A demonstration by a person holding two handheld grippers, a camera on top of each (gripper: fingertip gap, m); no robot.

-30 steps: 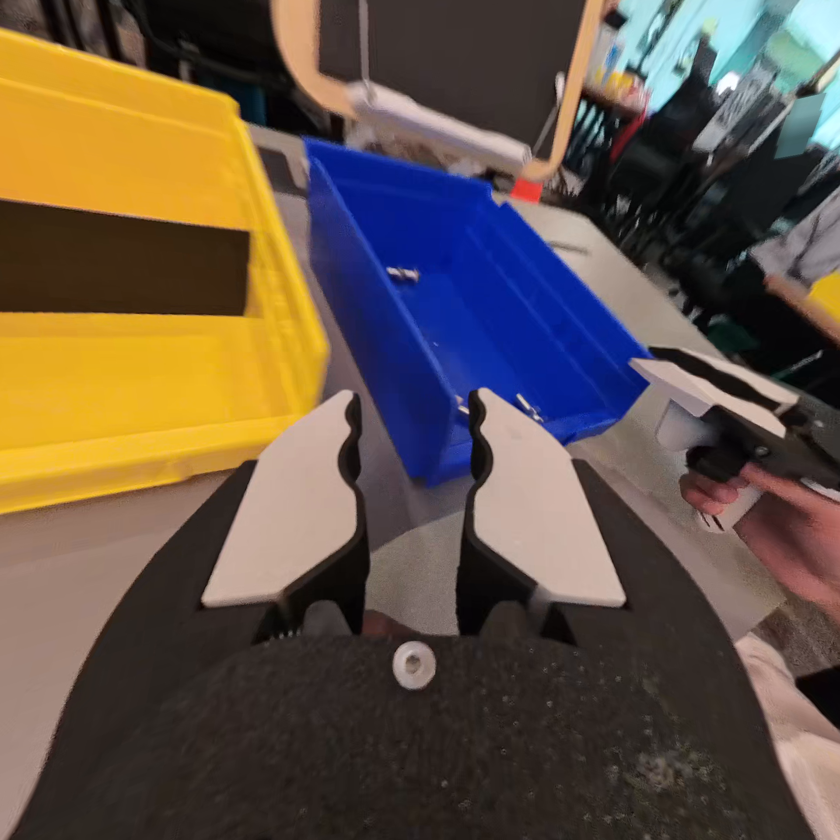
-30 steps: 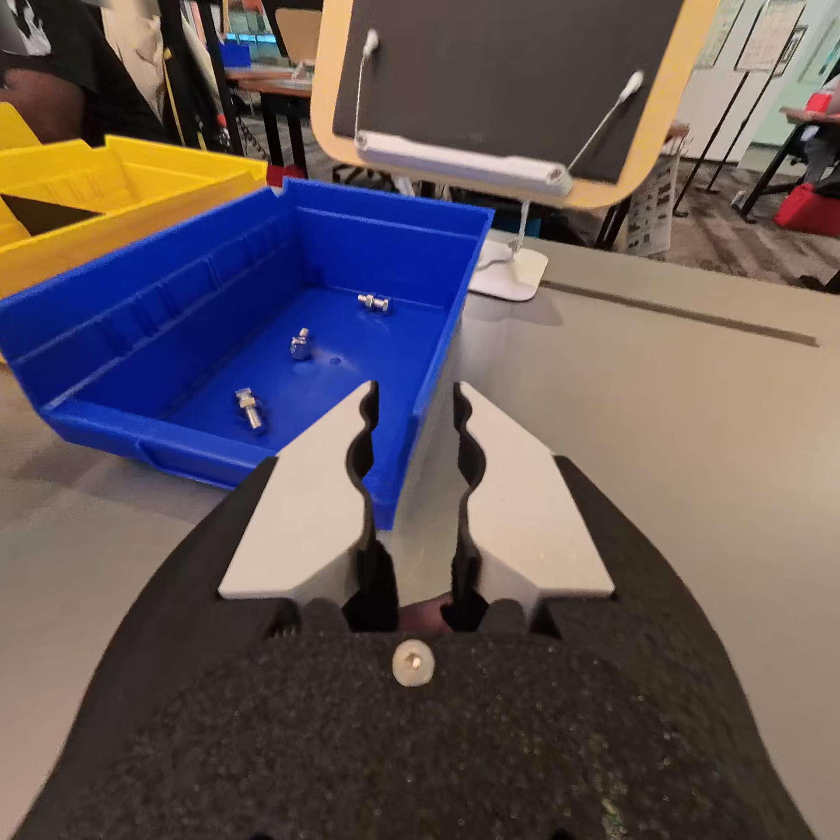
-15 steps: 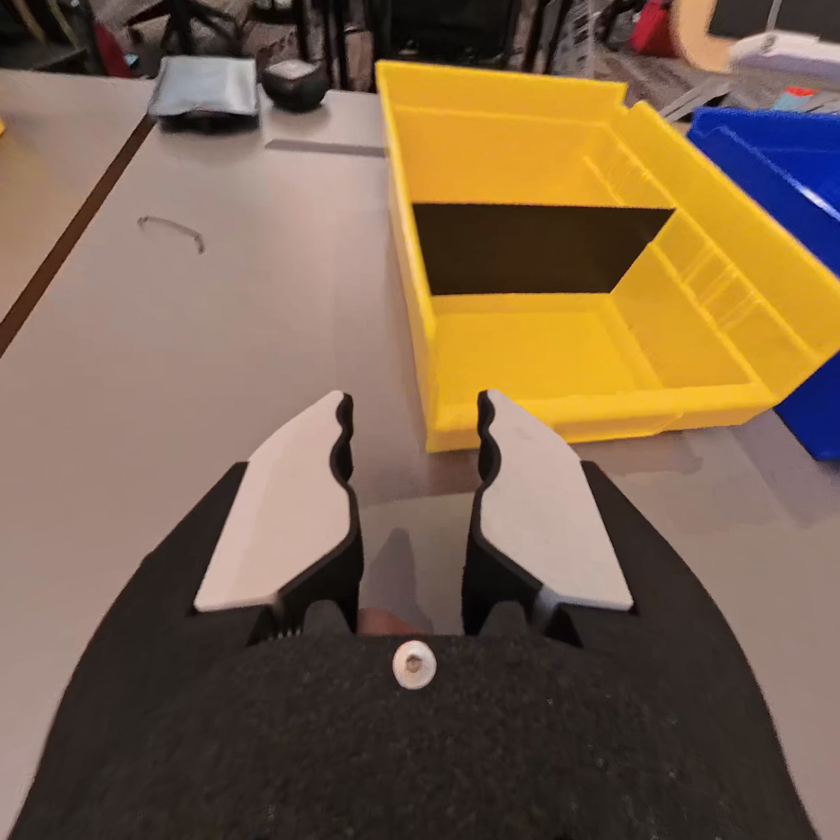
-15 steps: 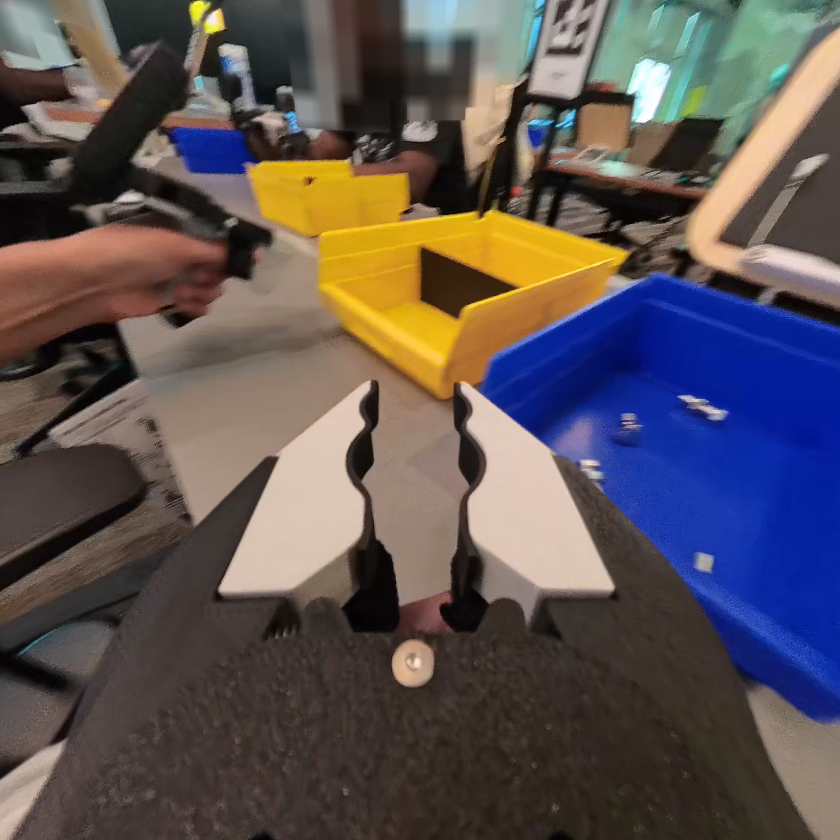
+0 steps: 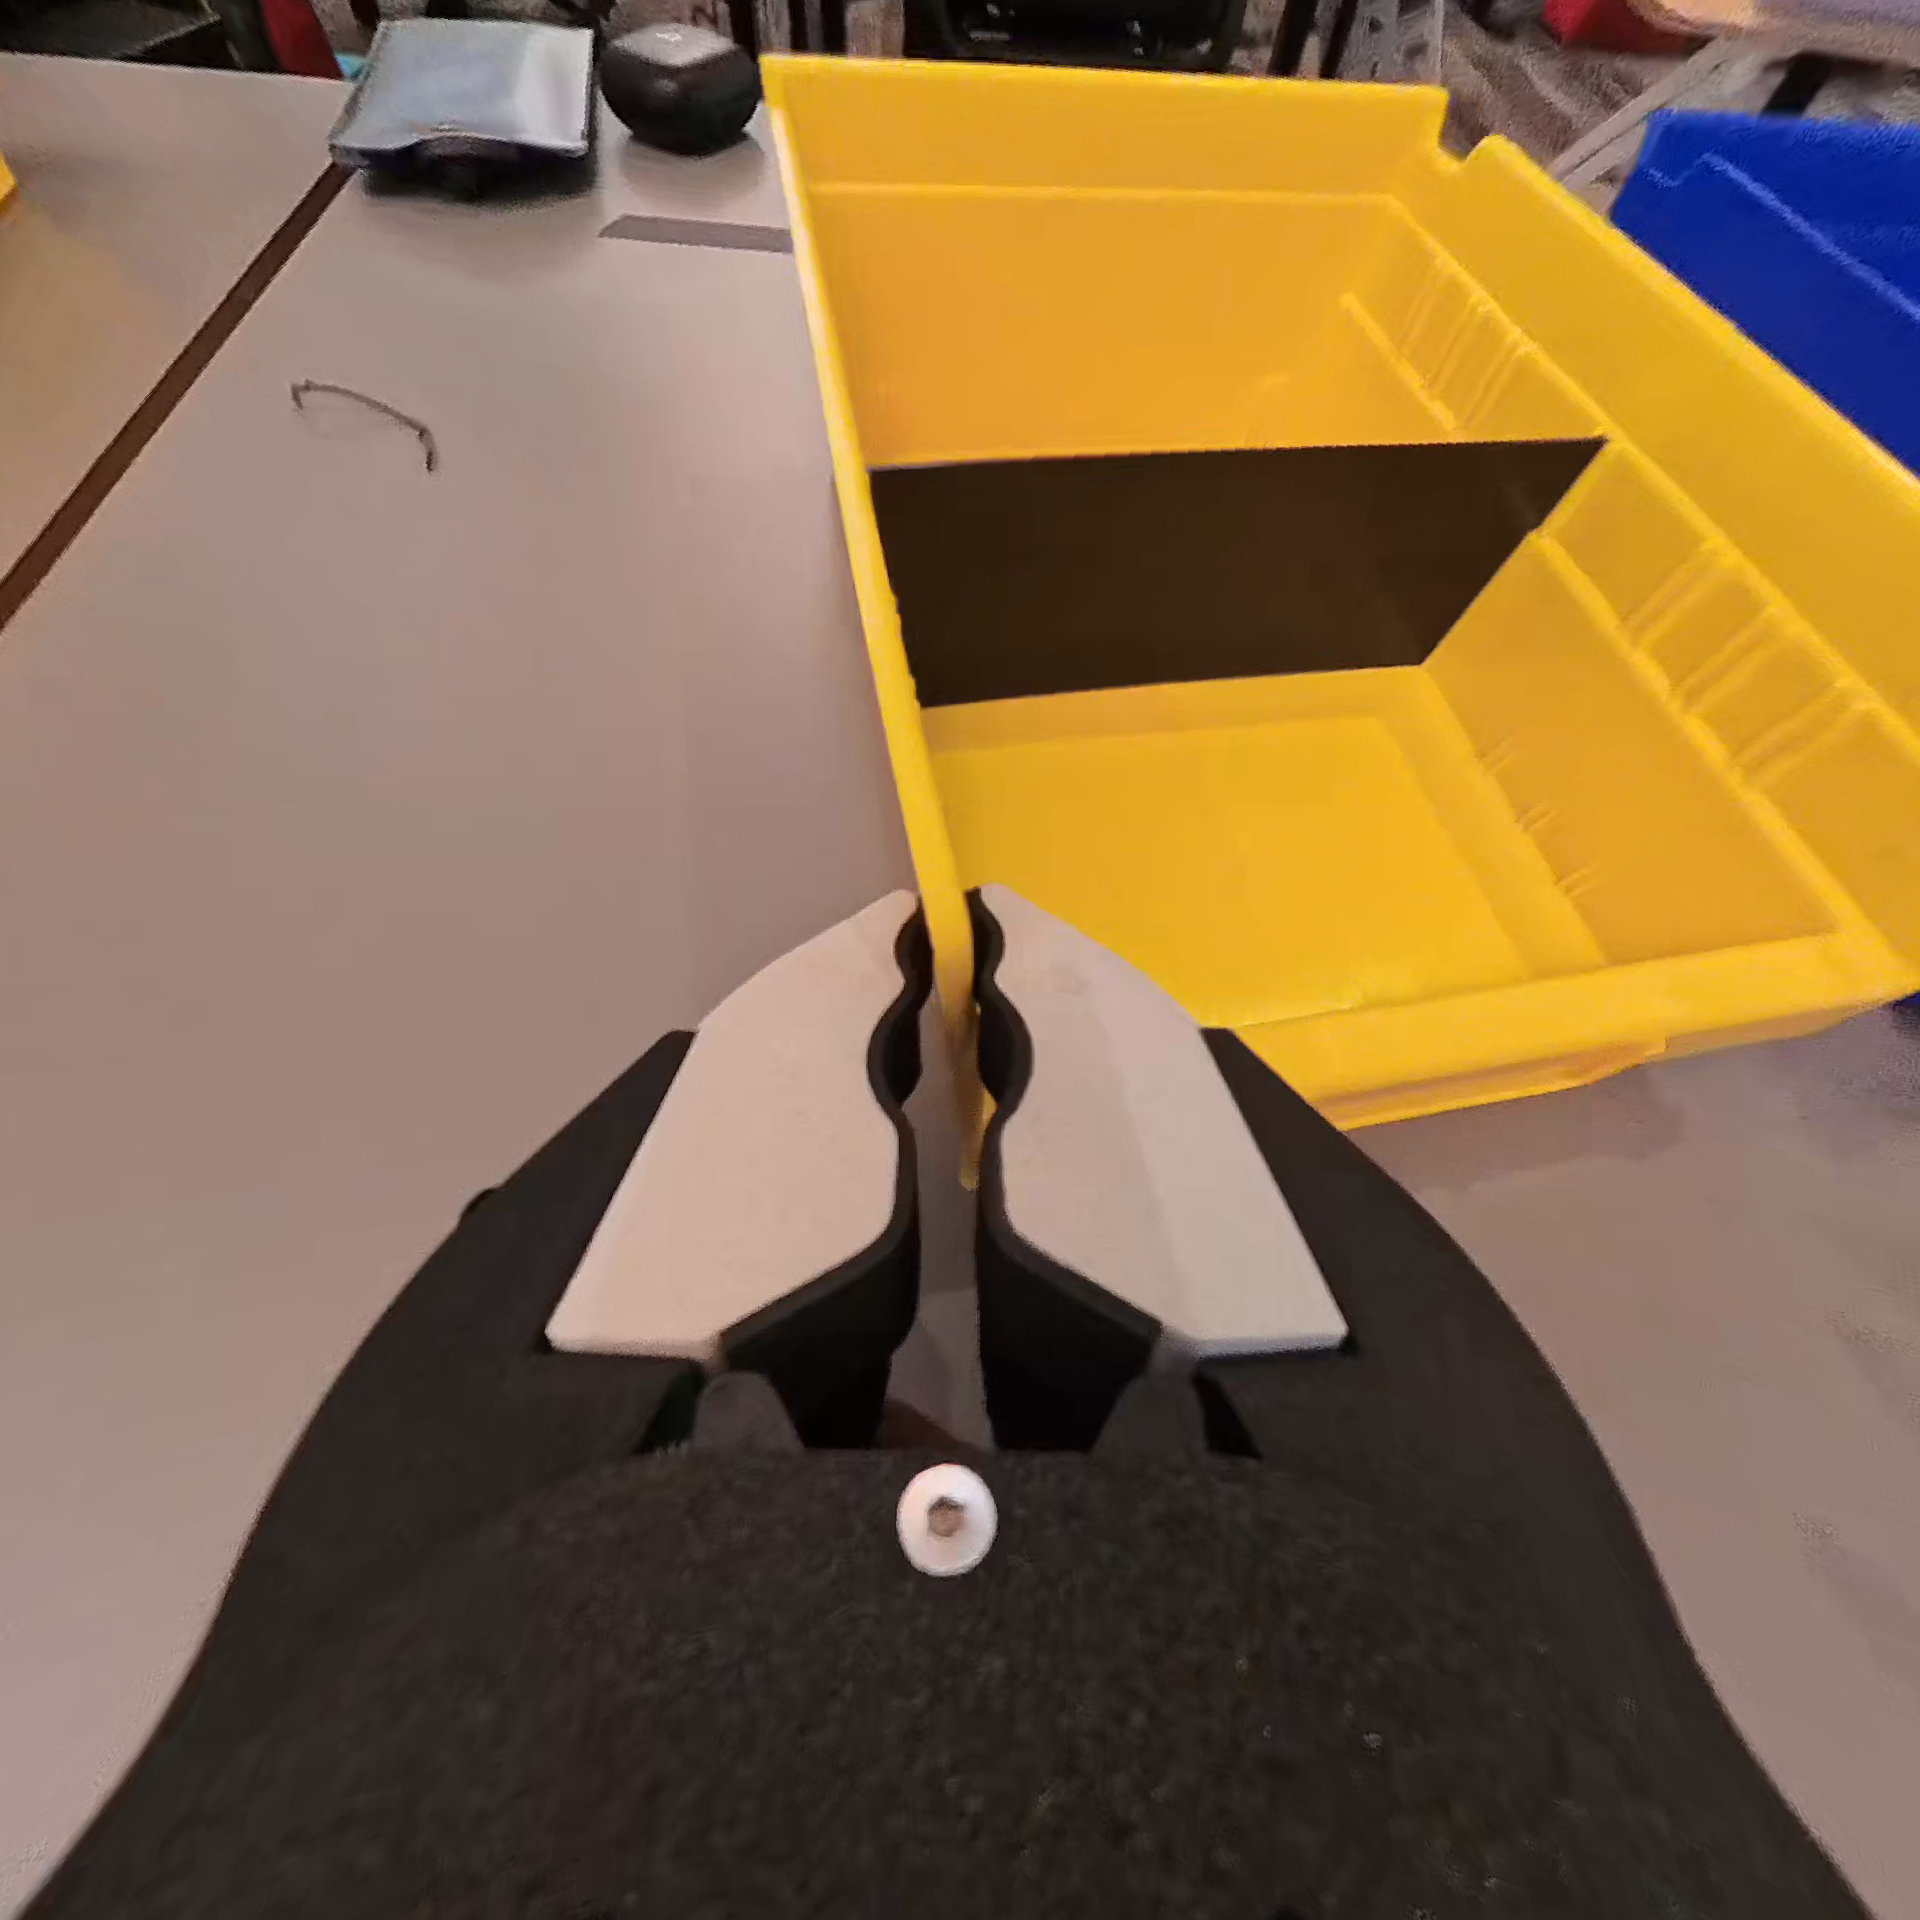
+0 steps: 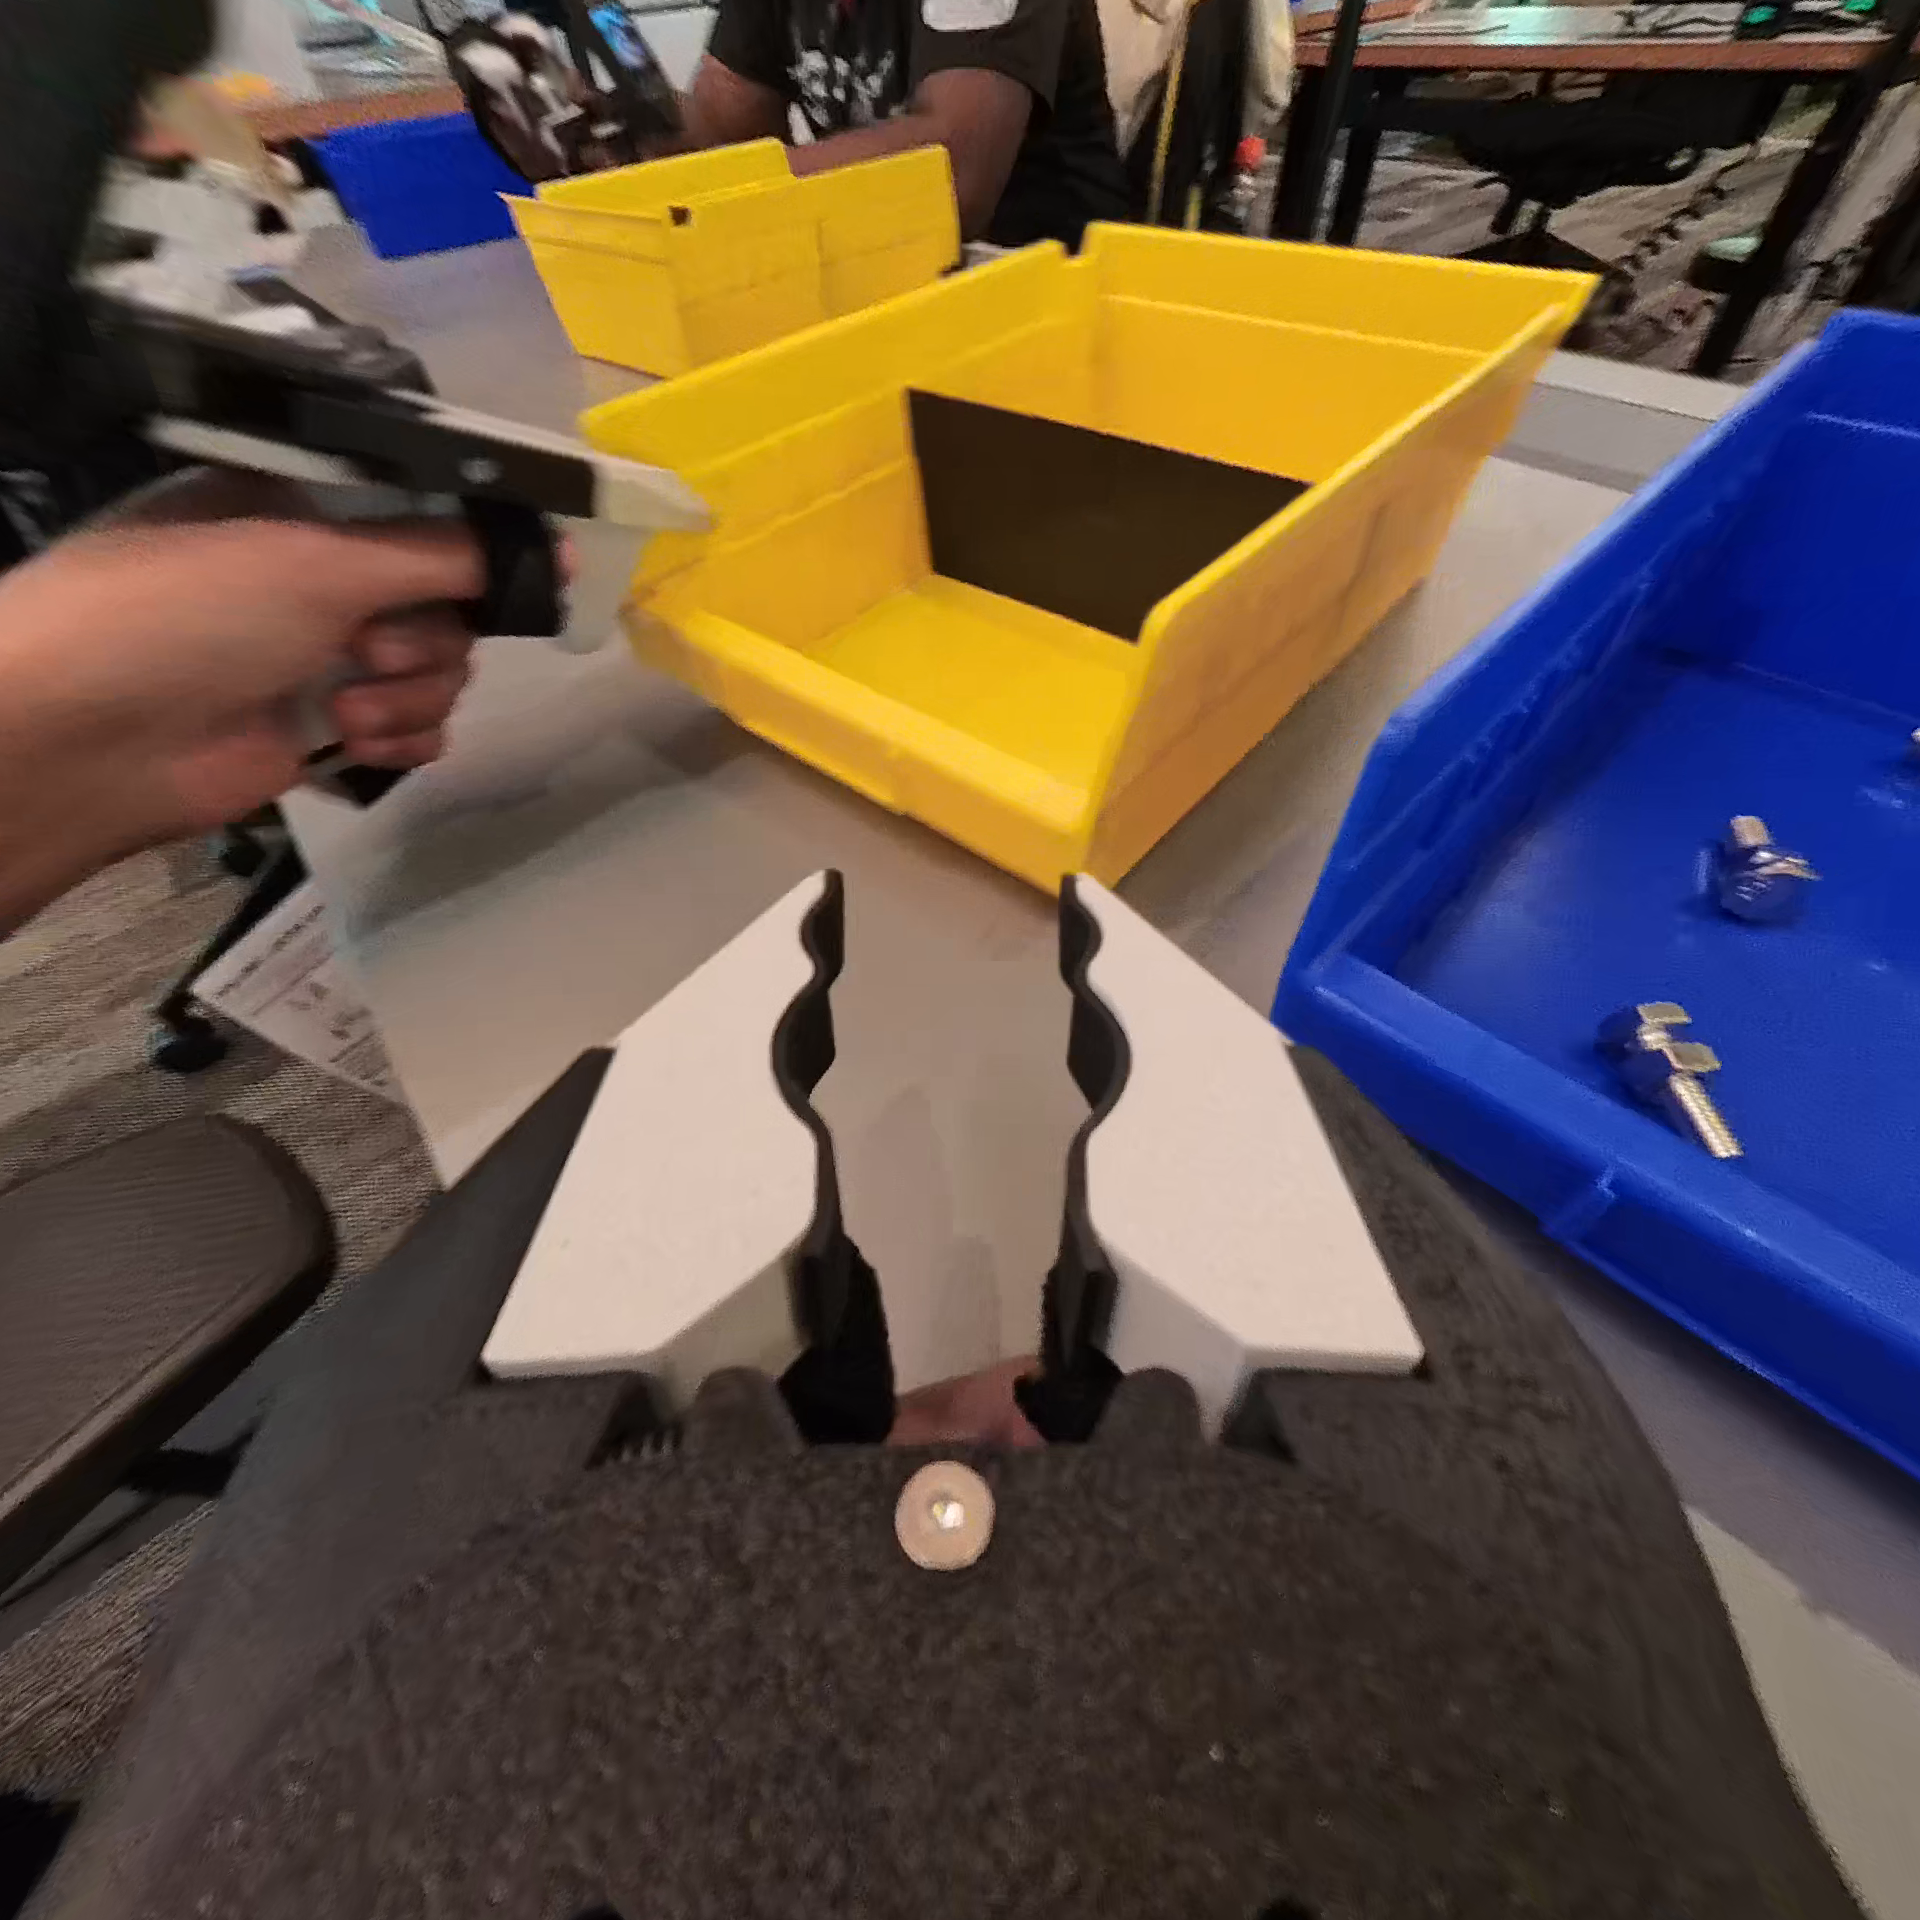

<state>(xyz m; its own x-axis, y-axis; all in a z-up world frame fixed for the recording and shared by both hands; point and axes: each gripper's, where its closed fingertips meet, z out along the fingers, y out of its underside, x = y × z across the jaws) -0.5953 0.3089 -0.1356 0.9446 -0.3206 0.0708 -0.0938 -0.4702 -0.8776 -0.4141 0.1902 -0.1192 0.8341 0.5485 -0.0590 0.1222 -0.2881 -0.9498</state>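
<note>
Pinching the near left wall of the yellow bin on the grey table, the left gripper has both pads pressed on the plastic. Right of it, the right gripper hangs parted and bare beside the blue bin, where bolts lie.

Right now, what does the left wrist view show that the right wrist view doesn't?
Only the left view shows the left gripper closed on the near wall of the yellow bin, plus a grey pouch and a wire loop. Only the right view shows the right gripper open and empty, bolts in the blue bin, and a second yellow bin. Both show the table, yellow bin and black divider.
</note>
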